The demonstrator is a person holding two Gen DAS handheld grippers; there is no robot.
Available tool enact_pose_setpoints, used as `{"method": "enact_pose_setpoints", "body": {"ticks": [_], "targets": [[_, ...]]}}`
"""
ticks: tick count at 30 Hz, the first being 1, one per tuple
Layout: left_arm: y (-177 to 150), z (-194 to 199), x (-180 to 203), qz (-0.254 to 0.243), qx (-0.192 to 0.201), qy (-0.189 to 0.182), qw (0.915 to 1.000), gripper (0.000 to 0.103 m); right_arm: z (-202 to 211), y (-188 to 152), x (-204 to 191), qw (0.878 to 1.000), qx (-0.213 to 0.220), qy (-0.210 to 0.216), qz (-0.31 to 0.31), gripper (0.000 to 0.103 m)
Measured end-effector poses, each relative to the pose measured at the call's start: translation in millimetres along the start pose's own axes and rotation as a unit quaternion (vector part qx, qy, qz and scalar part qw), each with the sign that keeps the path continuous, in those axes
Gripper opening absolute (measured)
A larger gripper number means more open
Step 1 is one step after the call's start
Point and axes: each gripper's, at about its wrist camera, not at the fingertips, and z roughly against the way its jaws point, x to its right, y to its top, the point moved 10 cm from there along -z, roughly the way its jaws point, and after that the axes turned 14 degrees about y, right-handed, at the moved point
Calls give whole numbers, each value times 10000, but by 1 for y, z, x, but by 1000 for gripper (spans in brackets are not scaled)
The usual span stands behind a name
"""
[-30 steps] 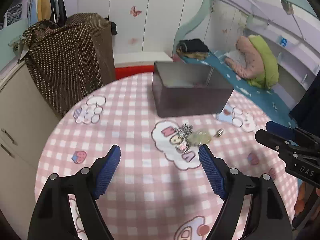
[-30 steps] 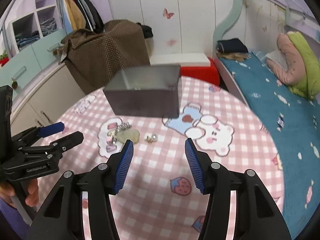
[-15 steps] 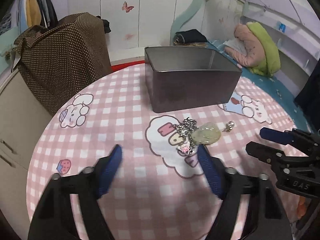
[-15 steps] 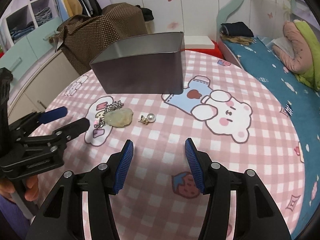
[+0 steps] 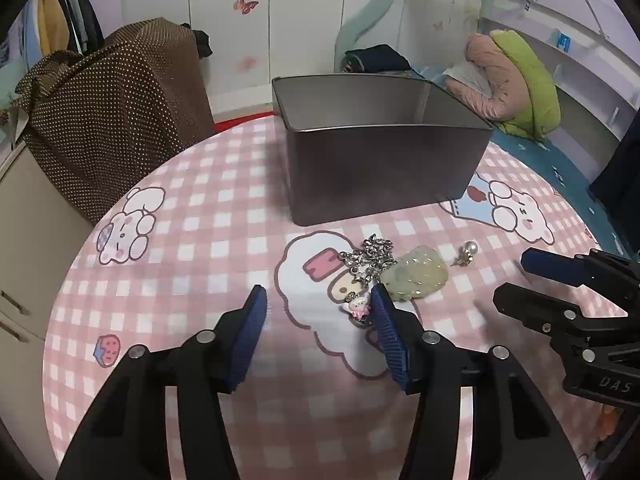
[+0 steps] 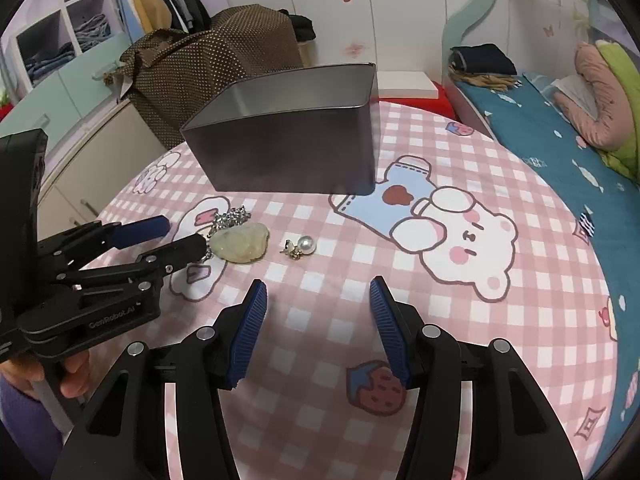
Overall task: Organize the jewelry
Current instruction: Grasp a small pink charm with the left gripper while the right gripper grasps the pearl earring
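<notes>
1. The chain (image 5: 370, 258) lies on the table (image 5: 224, 240) ahead-right of the left claw (image 5: 318, 304), beside its right finger.
2. Left claw half-open, just narrowing, empty; it is nearer.
3. Right claw (image 6: 316, 294) half-open, empty.

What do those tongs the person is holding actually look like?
Both tongs, left and right, are black plastic with silver screws and two fingers faced with ribbed blue pads. The left one bears white lettering. A purple sleeve shows at the left hand.

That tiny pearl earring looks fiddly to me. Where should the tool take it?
Probably across the round white pearl earring from above: its pearl is the bulkiest part, the gold stud lies flat on the pink checked tablecloth, and space surrounds it.
</notes>
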Motion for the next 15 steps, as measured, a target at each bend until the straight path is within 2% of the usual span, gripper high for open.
{"method": "enact_pose_setpoints", "body": {"ticks": [6, 8, 10, 15], "targets": [[1, -1, -5, -18, 39, 124, 9999, 34, -3, 2, 0, 10000, -15, 27, 29, 53], [2, -2, -7, -9, 43, 151, 9999, 26, -5, 3, 0, 10000, -23, 24, 42, 53], [3, -3, -13, 74, 33, 230, 9997, 13, -8, 2, -1, 10000, -55, 15, 65, 53], [4, -4, -16, 206, 21, 77, 9998, 13, -17, 11, 0, 9995, -65, -168, 263, 54]]}}
